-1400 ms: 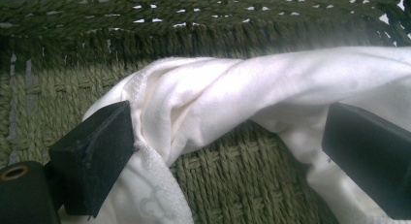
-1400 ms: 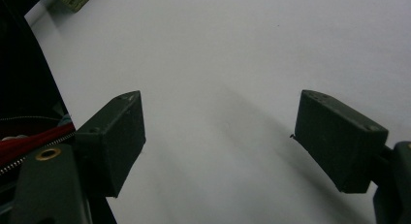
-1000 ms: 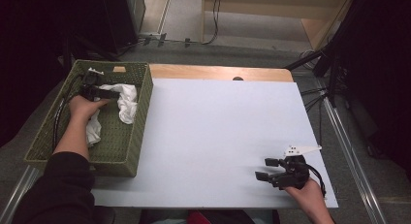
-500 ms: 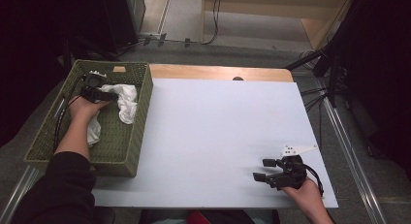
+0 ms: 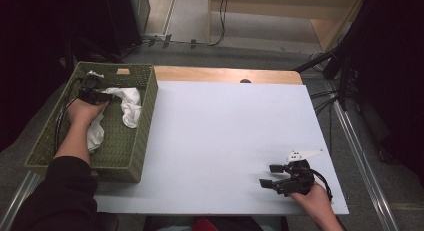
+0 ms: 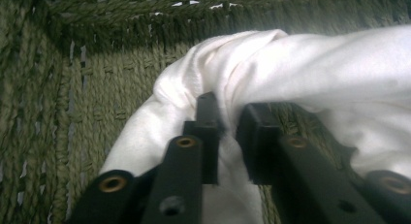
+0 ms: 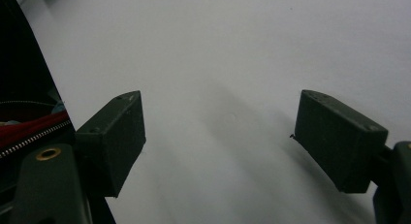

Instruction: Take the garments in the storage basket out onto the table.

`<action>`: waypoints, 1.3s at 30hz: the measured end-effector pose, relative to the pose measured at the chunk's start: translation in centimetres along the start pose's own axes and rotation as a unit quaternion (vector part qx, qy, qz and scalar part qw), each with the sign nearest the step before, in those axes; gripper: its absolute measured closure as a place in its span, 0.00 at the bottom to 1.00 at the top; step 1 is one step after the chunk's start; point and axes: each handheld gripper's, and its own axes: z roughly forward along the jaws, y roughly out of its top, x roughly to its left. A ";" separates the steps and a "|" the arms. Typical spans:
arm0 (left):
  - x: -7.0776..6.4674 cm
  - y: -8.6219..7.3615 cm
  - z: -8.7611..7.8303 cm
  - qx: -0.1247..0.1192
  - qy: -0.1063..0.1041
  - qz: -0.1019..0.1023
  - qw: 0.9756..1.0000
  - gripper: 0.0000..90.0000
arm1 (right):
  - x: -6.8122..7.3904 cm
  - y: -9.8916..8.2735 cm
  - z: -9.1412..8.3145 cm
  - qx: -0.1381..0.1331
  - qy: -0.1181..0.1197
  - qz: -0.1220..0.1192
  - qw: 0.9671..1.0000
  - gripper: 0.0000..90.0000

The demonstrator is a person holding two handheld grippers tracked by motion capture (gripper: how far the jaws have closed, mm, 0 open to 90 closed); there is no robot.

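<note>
Left gripper view: the left gripper (image 6: 227, 132) has just been closing its jaws, now pinched on a fold of white cloth (image 6: 300, 64) in the far corner of the green basket (image 5: 145, 116). Such a thin pinch could slip, or the cloth snag the weave. Across the bench (image 5: 225, 141), the right gripper (image 5: 271, 175) rests with jaws apart, holding nothing.

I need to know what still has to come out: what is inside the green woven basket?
The green woven basket holds crumpled white cloth, with the left gripper closing on a fold of it. Anything under the cloth or the forearm is covered.
</note>
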 end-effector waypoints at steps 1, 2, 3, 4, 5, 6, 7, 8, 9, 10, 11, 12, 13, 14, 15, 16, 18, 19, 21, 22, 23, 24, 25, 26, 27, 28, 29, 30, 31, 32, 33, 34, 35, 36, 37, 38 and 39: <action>0.1 0.0 -0.1 0.002 -0.004 -0.005 1.000 0.91 | 0.0 0.0 0.0 0.000 0.000 0.001 1.000 0.19; 0.1 0.1 -0.1 0.004 -0.006 -0.010 1.000 0.92 | 0.0 0.0 0.0 0.000 0.001 0.000 1.000 0.19; 0.1 0.2 -0.2 0.005 -0.009 -0.017 1.000 0.92 | 0.1 0.0 0.0 0.000 0.000 0.000 1.000 0.19; 0.2 0.3 -0.3 0.010 -0.014 -0.028 0.999 0.92 | 0.1 0.0 0.0 0.000 0.000 0.000 1.000 0.19; 0.3 0.4 -0.4 0.011 -0.015 -0.035 0.999 0.92 | 0.1 0.0 0.0 -0.001 0.001 0.000 1.000 0.19; 0.3 0.4 -0.5 0.011 -0.018 -0.039 0.999 0.92 | 0.1 0.0 -0.1 -0.002 0.000 -0.001 1.000 0.19; 0.3 0.5 -0.6 0.009 -0.022 -0.041 0.999 0.93 | 0.0 0.0 -0.1 -0.004 0.000 -0.002 1.000 0.19; 0.3 0.5 -0.7 0.009 -0.025 -0.042 0.999 0.93 | 0.0 0.0 -0.1 -0.004 0.000 0.000 1.000 0.19; 0.3 0.6 -0.9 0.005 -0.030 -0.043 0.999 0.93 | 0.0 0.0 -0.2 -0.005 0.001 0.000 1.000 0.19; 0.2 0.7 -1.1 0.002 -0.032 -0.043 0.999 0.93 | 0.0 0.0 -0.2 -0.005 0.000 -0.001 1.000 0.19; 0.2 0.8 -1.4 -0.003 -0.035 -0.047 0.998 0.94 | -0.1 0.0 -0.3 -0.006 0.000 -0.002 1.000 0.19; 0.2 0.8 -1.7 -0.007 -0.038 -0.048 0.998 0.94 | -0.1 0.0 -0.3 -0.008 -0.001 -0.001 1.000 0.19; 0.1 0.9 -1.9 -0.010 -0.038 -0.044 0.998 0.94 | -0.1 0.0 -0.4 -0.008 -0.001 -0.001 1.000 0.19; 0.0 1.0 -2.1 -0.012 -0.038 -0.040 0.998 0.94 | -0.1 0.0 -0.4 -0.009 -0.002 -0.001 1.000 0.19; -0.1 1.1 -2.4 -0.014 -0.037 -0.034 0.999 0.94 | -0.1 0.0 -0.4 -0.010 -0.001 0.000 1.000 0.19; -0.1 1.2 -2.5 -0.015 -0.036 -0.032 0.999 0.94 | -0.1 0.1 -0.4 -0.010 -0.002 0.000 1.000 0.19; -0.1 1.6 -3.2 -0.019 -0.039 -0.030 0.999 0.94 | -0.1 0.1 -0.5 -0.012 -0.001 0.000 1.000 0.19; -0.2 1.7 -3.5 -0.025 -0.047 -0.031 0.998 0.94 | 0.0 0.2 -0.4 -0.013 -0.001 -0.002 1.000 0.19; -0.4 1.9 -4.0 -0.032 -0.055 -0.023 0.998 0.94 | 0.0 0.3 -0.4 -0.012 0.000 -0.002 1.000 0.19; -0.5 2.0 -4.3 -0.036 -0.062 -0.025 0.997 0.94 | 0.1 0.3 -0.3 -0.012 0.001 -0.003 1.000 0.19; -0.5 2.1 -4.6 -0.040 -0.068 -0.029 0.996 0.94 | 0.1 0.4 -0.2 -0.010 0.002 -0.005 1.000 0.19; -0.5 2.2 -4.8 -0.041 -0.071 -0.032 0.996 0.94 | 0.0 0.5 -0.2 -0.010 0.002 -0.005 1.000 0.19; -0.6 2.3 -5.2 -0.043 -0.072 -0.033 0.996 0.94 | 0.0 0.5 -0.1 -0.011 0.004 -0.006 1.000 0.19; -0.6 2.4 -5.5 -0.042 -0.073 -0.031 0.996 0.94 | 0.1 0.6 -0.1 -0.010 0.004 -0.007 1.000 0.19; -0.6 2.5 -5.7 -0.042 -0.073 -0.027 0.996 0.94 | 0.1 0.7 0.0 -0.011 0.003 -0.009 1.000 0.19; -0.7 2.5 -6.0 -0.041 -0.073 -0.027 0.996 0.94 | 0.1 0.8 0.0 -0.009 0.004 -0.010 1.000 0.19; -0.7 2.6 -6.3 -0.044 -0.075 -0.026 0.996 0.94 | 0.1 0.8 0.0 -0.009 0.005 -0.010 1.000 0.19; -0.7 2.6 -6.7 -0.045 -0.078 -0.024 0.996 0.94 | 0.2 0.9 0.1 -0.009 0.006 -0.012 1.000 0.19; -0.8 2.7 -7.1 -0.050 -0.080 -0.025 0.995 0.94 | 0.2 1.0 0.2 -0.009 0.007 -0.013 1.000 0.19; -0.8 2.8 -7.5 -0.055 -0.084 -0.026 0.995 0.94 | 0.2 1.1 0.2 -0.010 0.008 -0.015 1.000 0.19; -0.8 2.9 -7.8 -0.057 -0.088 -0.028 0.994 0.94 | 0.2 1.1 0.3 -0.010 0.009 -0.016 1.000 0.19; -0.8 3.0 -8.3 -0.060 -0.092 -0.031 0.993 0.94 | 0.2 1.2 0.3 -0.009 0.008 -0.017 1.000 0.19; -0.8 3.1 -8.7 -0.063 -0.096 -0.032 0.993 0.94 | 0.2 1.3 0.4 -0.008 0.010 -0.019 1.000 0.19; -0.8 3.1 -9.0 -0.065 -0.097 -0.029 0.993 0.95 | 0.3 1.4 0.5 -0.007 0.010 -0.019 1.000 0.19; -0.8 3.2 -9.4 -0.067 -0.100 -0.030 0.992 0.95 | 0.3 1.5 0.5 -0.007 0.012 -0.021 1.000 0.19; -0.9 3.2 -9.7 -0.068 -0.102 -0.030 0.992 0.95 | 0.3 1.6 0.6 -0.007 0.013 -0.022 1.000 0.19; -1.0 3.3 -10.1 -0.070 -0.104 -0.025 0.992 0.95 | 0.4 1.6 0.6 -0.007 0.013 -0.021 1.000 0.19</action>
